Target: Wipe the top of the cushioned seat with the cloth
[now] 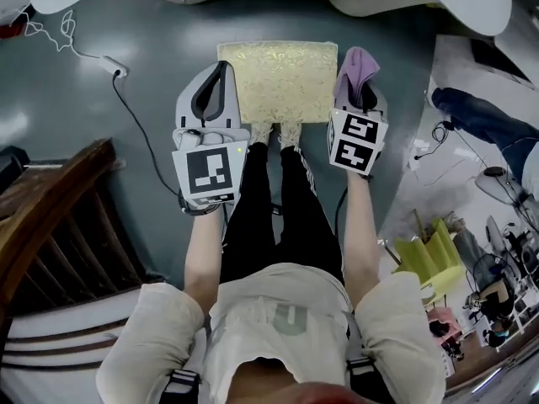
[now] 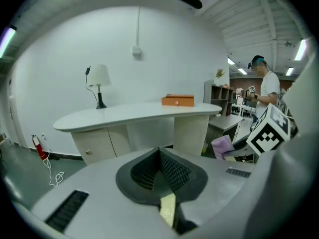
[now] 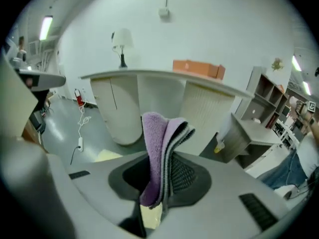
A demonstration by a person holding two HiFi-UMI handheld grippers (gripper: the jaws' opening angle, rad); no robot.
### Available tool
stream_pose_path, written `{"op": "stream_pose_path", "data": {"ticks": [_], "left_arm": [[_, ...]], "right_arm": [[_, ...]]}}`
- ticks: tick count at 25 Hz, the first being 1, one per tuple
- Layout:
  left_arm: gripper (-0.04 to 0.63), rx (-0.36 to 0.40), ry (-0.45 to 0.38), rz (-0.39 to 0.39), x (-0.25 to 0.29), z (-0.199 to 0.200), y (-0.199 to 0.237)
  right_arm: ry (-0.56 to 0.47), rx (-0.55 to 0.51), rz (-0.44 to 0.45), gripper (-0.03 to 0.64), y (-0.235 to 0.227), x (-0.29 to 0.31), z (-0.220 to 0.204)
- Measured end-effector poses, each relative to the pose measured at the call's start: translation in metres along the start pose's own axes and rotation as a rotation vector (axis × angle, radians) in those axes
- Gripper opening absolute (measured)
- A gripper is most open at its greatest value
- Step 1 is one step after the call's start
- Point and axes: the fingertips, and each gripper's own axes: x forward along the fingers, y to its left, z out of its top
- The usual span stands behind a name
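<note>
Inside right gripper [image 3: 162,183], purple cloth [image 3: 155,138], clamped upright

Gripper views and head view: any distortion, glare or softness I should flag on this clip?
Head view: evenly lit and sharp, with pale glare on the floor. Left gripper view: heavy fisheye bows the white counter; corners go black. Right gripper view: same bowing; the cloth in the right tongs is crisp.
</note>
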Motion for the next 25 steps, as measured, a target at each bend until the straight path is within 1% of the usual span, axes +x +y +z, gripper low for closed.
{"op": "stream_pose_path", "data": {"ticks": [2, 4, 7, 9, 11, 12, 14, 17, 21, 25], "left_arm": [[0.005, 0.010, -0.064, -0.004, -0.006, 0.043, 0.003], [0.005, 0.008, -0.091, -0.005, -0.021, 0.080, 0.005], [0.005, 0.015, -0.086, 0.022, -0.053, 0.126, 0.007], [0.005, 0.001, -0.112, 0.052, -0.075, 0.156, 0.013], [0.005, -0.015, -0.141, 0.056, -0.098, 0.182, 0.018], [0.005, -0.011, -0.157, 0.045, -0.110, 0.194, 0.017], [0.005, 0.023, -0.193, 0.024, -0.130, 0.216, 0.011], [0.005, 0.058, -0.233, 0.017, -0.159, 0.236, 0.002], [0.005, 0.075, -0.261, 0.005, -0.181, 0.240, -0.007], [0.005, 0.089, -0.273, 0.012, -0.190, 0.238, -0.009]], "right_arm": [[-0.123, 0.010, 0.003, 0.089, 0.010, -0.034, 0.061], [-0.219, 0.023, 0.021, 0.089, 0.023, -0.079, 0.109], [-0.337, 0.019, 0.082, 0.089, 0.041, -0.146, 0.164], [-0.399, -0.013, 0.112, 0.089, 0.049, -0.186, 0.194], [-0.441, -0.030, 0.118, 0.089, 0.053, -0.224, 0.214], [-0.460, -0.025, 0.119, 0.089, 0.054, -0.241, 0.221], [-0.499, -0.006, 0.126, 0.089, 0.056, -0.272, 0.232], [-0.541, -0.017, 0.133, 0.089, 0.066, -0.312, 0.236], [-0.566, -0.040, 0.166, 0.089, 0.083, -0.344, 0.228], [-0.575, -0.070, 0.175, 0.089, 0.093, -0.348, 0.219]]}}
